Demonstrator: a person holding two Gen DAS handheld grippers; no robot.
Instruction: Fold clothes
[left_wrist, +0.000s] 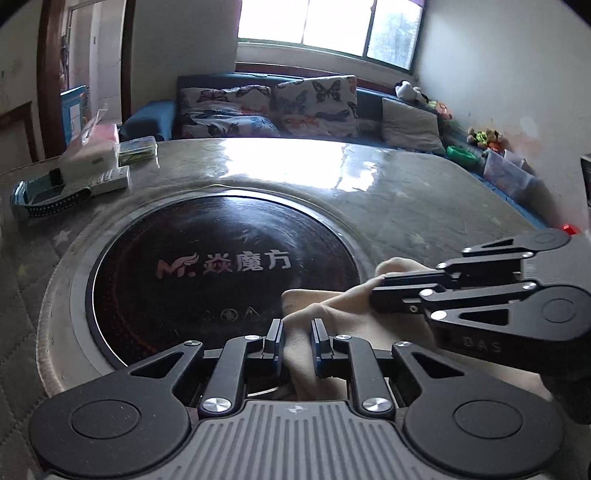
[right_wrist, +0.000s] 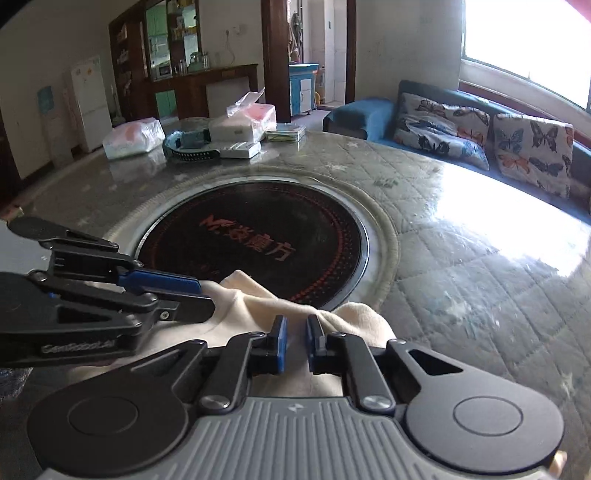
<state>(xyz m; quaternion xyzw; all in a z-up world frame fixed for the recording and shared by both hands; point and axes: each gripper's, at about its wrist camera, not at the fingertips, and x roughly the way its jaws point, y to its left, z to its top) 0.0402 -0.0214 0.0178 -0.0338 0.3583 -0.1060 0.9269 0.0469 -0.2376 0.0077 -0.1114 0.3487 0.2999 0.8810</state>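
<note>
A cream cloth (left_wrist: 332, 314) lies bunched at the near edge of the round table, partly over the black disc (left_wrist: 221, 258) set in its middle. My left gripper (left_wrist: 297, 328) is shut on a fold of the cloth, which fills the narrow gap between its fingers. My right gripper (left_wrist: 375, 291) comes in from the right and pinches the same cloth a little farther on. In the right wrist view the cloth (right_wrist: 251, 299) rises between both tools. The right gripper (right_wrist: 295, 325) holds it at the bottom, and the left gripper (right_wrist: 205, 295) grips its left edge.
The quilted table cover (right_wrist: 461, 258) under glossy plastic spreads wide to the right. At the far side sit a tissue pack (right_wrist: 243, 122), a white power strip (right_wrist: 240, 149), a plastic bag (right_wrist: 133, 138) and small boxes. A blue sofa with butterfly cushions (left_wrist: 266, 107) stands beyond the table.
</note>
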